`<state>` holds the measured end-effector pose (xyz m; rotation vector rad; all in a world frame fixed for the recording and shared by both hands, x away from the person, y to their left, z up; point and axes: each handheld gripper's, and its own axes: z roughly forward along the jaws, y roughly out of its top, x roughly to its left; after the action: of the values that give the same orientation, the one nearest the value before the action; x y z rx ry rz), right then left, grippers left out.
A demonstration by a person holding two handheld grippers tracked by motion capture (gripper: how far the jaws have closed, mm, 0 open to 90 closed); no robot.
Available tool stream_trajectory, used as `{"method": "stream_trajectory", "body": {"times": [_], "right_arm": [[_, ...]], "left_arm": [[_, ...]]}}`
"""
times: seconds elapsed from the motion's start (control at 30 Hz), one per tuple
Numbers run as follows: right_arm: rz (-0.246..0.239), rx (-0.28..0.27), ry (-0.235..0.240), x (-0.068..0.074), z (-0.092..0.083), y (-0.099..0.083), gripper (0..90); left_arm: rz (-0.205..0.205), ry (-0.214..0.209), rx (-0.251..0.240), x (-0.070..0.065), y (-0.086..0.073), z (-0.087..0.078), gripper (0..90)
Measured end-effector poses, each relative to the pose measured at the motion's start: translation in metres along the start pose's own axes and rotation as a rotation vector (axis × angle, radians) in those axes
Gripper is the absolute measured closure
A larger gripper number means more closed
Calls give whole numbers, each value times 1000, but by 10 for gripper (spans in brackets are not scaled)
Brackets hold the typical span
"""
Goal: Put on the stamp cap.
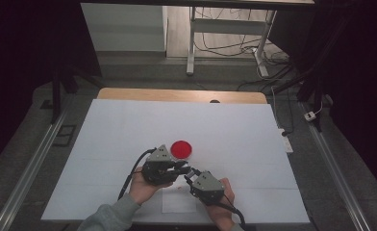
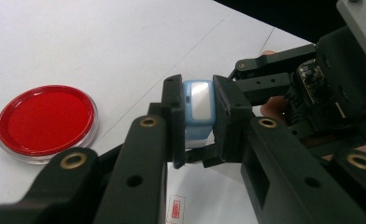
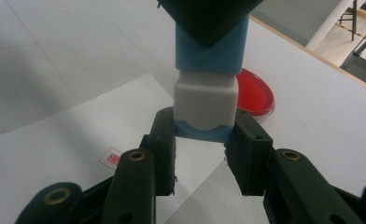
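Note:
A small blue stamp [image 2: 198, 105] with a pale face sits clamped between the jaws of my left gripper [image 2: 199, 122]. In the right gripper view its white end piece [image 3: 204, 105] hangs down from the blue body, and my right gripper [image 3: 204, 133] is shut on that end's blue rim. In the high view the left gripper [image 1: 182, 167] and right gripper [image 1: 192, 178] meet tip to tip near the table's front, above a white paper sheet [image 1: 178, 202]. A red stamp mark [image 3: 112, 157] lies on the sheet.
A round red ink dish [image 1: 181, 149] stands just beyond the grippers, shown also as the dish [image 2: 46, 120] on the left. A white board [image 1: 129, 130] covers the table. Cables and a desk frame [image 1: 191, 43] lie on the floor beyond.

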<state>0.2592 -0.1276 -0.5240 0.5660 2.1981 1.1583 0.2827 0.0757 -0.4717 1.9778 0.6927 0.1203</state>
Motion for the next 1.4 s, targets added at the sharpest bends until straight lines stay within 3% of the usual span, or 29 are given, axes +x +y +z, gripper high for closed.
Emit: {"method": "stream_trajectory", "body": {"times": [0.7, 0.9, 1.2, 1.4], "right_arm": [[67, 9, 76, -17, -6, -5, 501], [112, 46, 112, -34, -13, -12, 467], [165, 55, 87, -64, -37, -26, 461], [190, 67, 62, -79, -52, -36, 461]], "left_arm": [[-27, 10, -30, 11, 3, -15, 760], [-38, 25, -31, 19, 2, -23, 760], [-50, 33, -23, 30, 1, -37, 760], [-61, 63, -24, 38, -1, -45, 759]]}}
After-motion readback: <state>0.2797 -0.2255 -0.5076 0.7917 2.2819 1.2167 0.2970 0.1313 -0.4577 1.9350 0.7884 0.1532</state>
